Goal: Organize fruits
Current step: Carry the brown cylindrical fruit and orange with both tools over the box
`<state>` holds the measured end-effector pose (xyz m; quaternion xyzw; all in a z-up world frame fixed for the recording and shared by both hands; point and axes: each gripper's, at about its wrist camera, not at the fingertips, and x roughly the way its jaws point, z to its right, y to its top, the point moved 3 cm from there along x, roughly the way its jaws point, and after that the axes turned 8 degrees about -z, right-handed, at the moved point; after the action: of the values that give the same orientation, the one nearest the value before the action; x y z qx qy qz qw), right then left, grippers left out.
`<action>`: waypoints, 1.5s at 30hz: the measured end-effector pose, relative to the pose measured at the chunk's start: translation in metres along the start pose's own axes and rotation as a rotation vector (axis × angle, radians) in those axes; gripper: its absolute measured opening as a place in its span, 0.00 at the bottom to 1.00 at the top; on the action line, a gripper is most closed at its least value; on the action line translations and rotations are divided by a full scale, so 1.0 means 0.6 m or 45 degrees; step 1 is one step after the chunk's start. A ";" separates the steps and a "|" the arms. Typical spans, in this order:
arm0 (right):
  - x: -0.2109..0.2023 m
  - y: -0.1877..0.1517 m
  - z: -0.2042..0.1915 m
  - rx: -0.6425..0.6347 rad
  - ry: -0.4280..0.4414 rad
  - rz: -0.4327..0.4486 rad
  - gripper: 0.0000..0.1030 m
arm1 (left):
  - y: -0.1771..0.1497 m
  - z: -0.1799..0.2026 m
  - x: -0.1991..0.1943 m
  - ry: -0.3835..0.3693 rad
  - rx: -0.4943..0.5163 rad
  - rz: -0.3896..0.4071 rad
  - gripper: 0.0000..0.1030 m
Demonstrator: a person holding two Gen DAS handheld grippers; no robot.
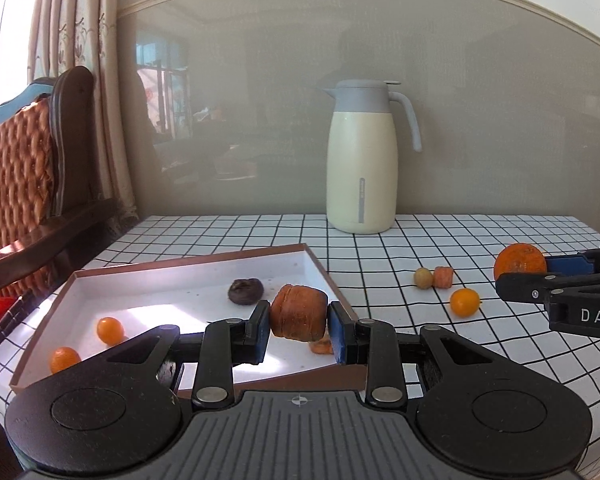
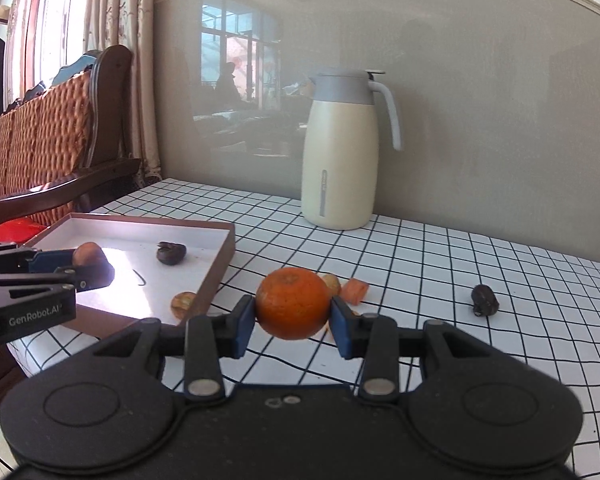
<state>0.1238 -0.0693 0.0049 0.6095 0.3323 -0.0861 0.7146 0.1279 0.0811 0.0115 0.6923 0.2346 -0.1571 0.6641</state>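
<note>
Over on the left, our tray (image 1: 52, 312) already holds two small orange fruits (image 1: 110, 330), a dark wrinkled fruit (image 1: 246, 291) and a small orange piece near its right wall. Our left gripper (image 1: 299, 322) is clenched on a brown ridged fruit (image 1: 299, 312), hanging above the tray's right part, so by our reckoning we're at the drop-off step: lower it and let go. Moving right, loose pieces wait on the checked cloth (image 1: 380, 264): a tan ball, an orange chunk, a small round one. Then our right gripper (image 2: 293, 316) grasps the orange (image 2: 293, 303) over the cloth, just beside the tray; it needs carrying leftward over the wall. Far right, a dark fruit (image 2: 485, 300) remains.
</note>
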 end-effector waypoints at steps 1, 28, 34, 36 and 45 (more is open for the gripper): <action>0.002 0.003 -0.009 -0.009 0.012 0.002 0.31 | 0.000 -0.009 -0.002 0.010 -0.008 0.003 0.30; 0.054 0.031 -0.167 -0.144 0.182 -0.018 0.31 | -0.029 -0.162 -0.016 0.187 -0.109 -0.018 0.30; 0.070 0.040 -0.191 -0.153 0.203 -0.017 0.31 | -0.031 -0.200 -0.004 0.233 -0.138 -0.030 0.30; 0.077 0.042 -0.198 -0.161 0.207 -0.018 0.31 | -0.032 -0.211 0.004 0.238 -0.149 -0.042 0.30; 0.109 0.068 -0.209 -0.165 0.194 -0.014 0.31 | -0.018 -0.221 0.044 0.231 -0.156 -0.055 0.30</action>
<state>0.1493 0.0754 -0.0042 0.5649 0.3938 -0.0215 0.7248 0.1317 0.2159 -0.0023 0.6566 0.3177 -0.0932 0.6777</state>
